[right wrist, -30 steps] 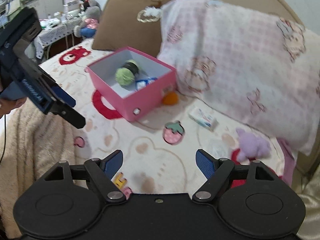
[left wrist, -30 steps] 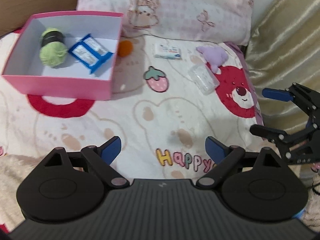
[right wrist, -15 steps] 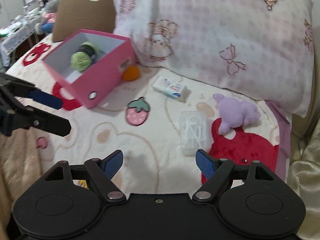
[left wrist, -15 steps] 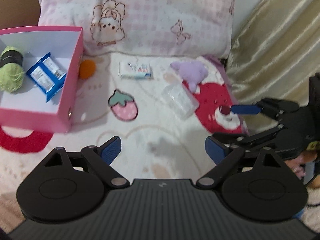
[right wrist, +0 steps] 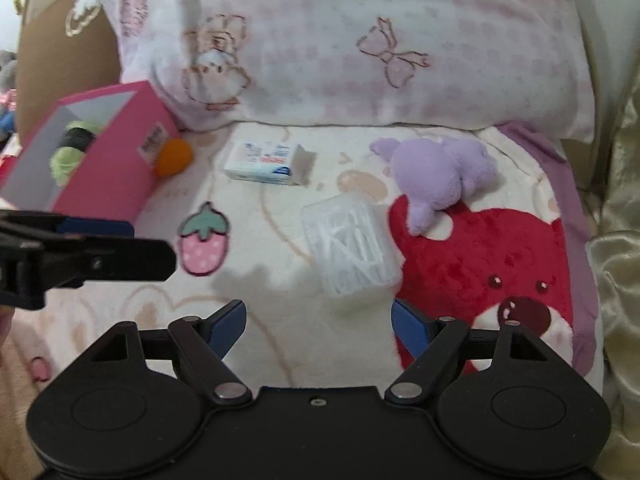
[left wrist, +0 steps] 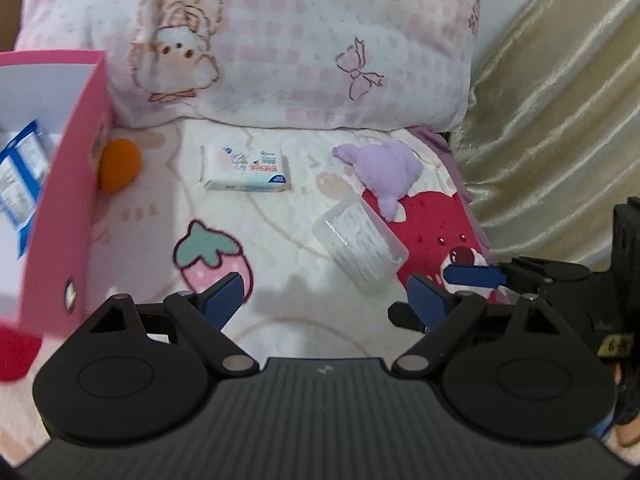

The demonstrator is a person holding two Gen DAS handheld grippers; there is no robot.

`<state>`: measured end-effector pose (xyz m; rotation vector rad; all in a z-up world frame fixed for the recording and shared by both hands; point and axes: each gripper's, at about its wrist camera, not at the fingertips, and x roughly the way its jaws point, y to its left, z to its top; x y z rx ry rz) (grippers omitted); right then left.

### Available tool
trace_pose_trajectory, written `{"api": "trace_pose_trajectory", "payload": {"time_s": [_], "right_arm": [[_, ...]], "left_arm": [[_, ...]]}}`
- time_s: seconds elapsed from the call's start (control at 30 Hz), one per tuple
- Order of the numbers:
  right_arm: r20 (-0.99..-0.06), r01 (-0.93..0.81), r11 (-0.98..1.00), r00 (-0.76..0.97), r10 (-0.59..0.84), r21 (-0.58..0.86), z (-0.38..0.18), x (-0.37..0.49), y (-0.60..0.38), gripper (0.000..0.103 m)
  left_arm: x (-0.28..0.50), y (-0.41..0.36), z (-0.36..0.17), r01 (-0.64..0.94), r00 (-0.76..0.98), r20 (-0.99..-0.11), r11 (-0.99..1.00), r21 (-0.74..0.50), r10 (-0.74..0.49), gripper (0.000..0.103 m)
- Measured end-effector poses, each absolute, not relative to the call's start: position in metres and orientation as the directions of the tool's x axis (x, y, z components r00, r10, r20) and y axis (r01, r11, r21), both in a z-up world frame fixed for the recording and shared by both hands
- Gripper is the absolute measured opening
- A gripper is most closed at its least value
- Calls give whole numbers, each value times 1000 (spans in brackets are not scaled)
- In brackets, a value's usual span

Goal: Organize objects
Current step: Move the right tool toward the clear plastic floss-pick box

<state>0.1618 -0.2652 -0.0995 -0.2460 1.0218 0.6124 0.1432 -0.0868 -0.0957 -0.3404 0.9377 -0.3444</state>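
A clear plastic box of cotton swabs (left wrist: 360, 240) (right wrist: 352, 248) lies on the printed blanket, just ahead of both grippers. Behind it sit a purple plush toy (left wrist: 384, 172) (right wrist: 436, 176), a white tissue pack (left wrist: 248, 168) (right wrist: 264, 162) and an orange ball (left wrist: 118, 164) (right wrist: 174, 156). The ball rests against a pink box (left wrist: 68, 216) (right wrist: 112, 172), which holds green yarn (right wrist: 66, 156) and a blue packet (left wrist: 20, 176). My left gripper (left wrist: 324, 294) has wide jaws that are closing, with nothing between them. My right gripper (right wrist: 318, 318) stands open and empty.
A pink checked pillow (left wrist: 280, 40) backs the blanket. Gold fabric (left wrist: 560, 120) hangs along the right edge. A brown cushion (right wrist: 60, 52) stands behind the pink box. The right gripper's fingers (left wrist: 476, 276) and the left gripper's fingers (right wrist: 120, 260) reach in close beside each other.
Both grippers came down and forward toward the pillow end, so the swab box and plush now look much nearer. The pink box slid to the left edge of both views.
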Motion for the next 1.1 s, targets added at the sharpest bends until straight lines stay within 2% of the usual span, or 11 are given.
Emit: {"api": "trace_pose_trajectory", "payload": {"time_s": [0.2,0.4,0.53,0.83,1.1], "right_arm": [[-892,-519,850,340,299,87,-131,177,-262,82],[-880,-469,872,341,329,144,-137,186,-268,80],[-872,-482,865,356,335,136,-141,186,-267,68],[-862,-483,870,396,316,97,-146,191,-262,42],[-886,-512,855,359,294,76,-159,194,-254,38]], "left_arm": [[172,-108,-120,201,546,-717,899,-390,-433,83],[194,-125,-140,238,561,-712,906,-350,-422,78],[206,-134,-157,247,564,-716,911,-330,-412,67],[220,-137,-171,270,596,-640,872,-408,-484,61],[225,-131,-172,326,556,-617,829,-455,-557,50]]}}
